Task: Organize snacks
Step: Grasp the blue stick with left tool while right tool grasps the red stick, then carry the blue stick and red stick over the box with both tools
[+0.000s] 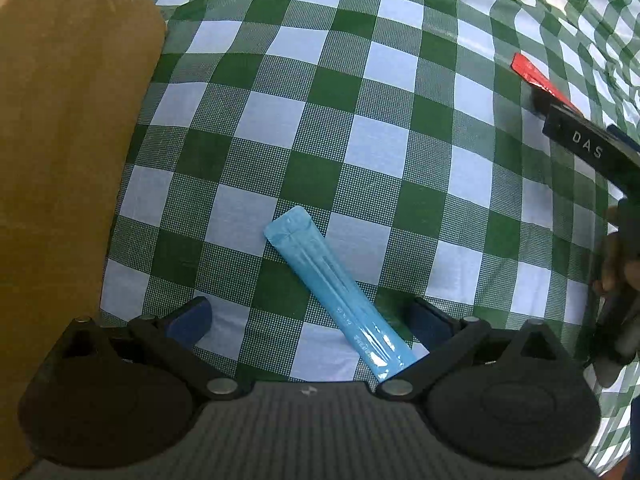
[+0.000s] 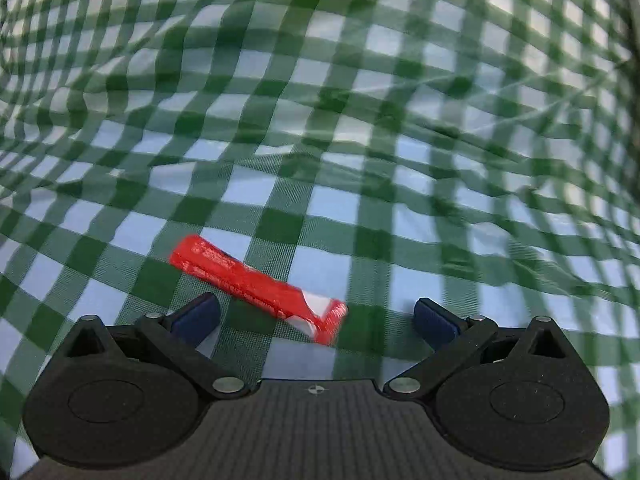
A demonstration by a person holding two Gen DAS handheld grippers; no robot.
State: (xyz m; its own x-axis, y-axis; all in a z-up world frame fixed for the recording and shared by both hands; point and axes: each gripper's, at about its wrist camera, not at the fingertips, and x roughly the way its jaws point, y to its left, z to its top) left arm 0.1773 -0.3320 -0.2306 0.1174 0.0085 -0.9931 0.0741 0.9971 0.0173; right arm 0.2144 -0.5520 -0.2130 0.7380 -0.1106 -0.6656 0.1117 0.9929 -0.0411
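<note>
A light blue snack stick packet (image 1: 340, 296) lies flat on the green and white checked cloth, slanting from upper left to lower right. My left gripper (image 1: 308, 320) is open just above it, one finger on each side of its near end. A red snack stick packet (image 2: 256, 286) with a white end lies on the cloth between the open fingers of my right gripper (image 2: 316, 318). The red packet (image 1: 536, 76) and the right gripper's black body (image 1: 592, 152) also show at the right edge of the left wrist view.
A brown cardboard box wall (image 1: 68, 140) stands close on the left of the left gripper. The checked cloth (image 2: 360, 100) is wrinkled and rumpled ahead of the right gripper. The right wrist view is motion-blurred.
</note>
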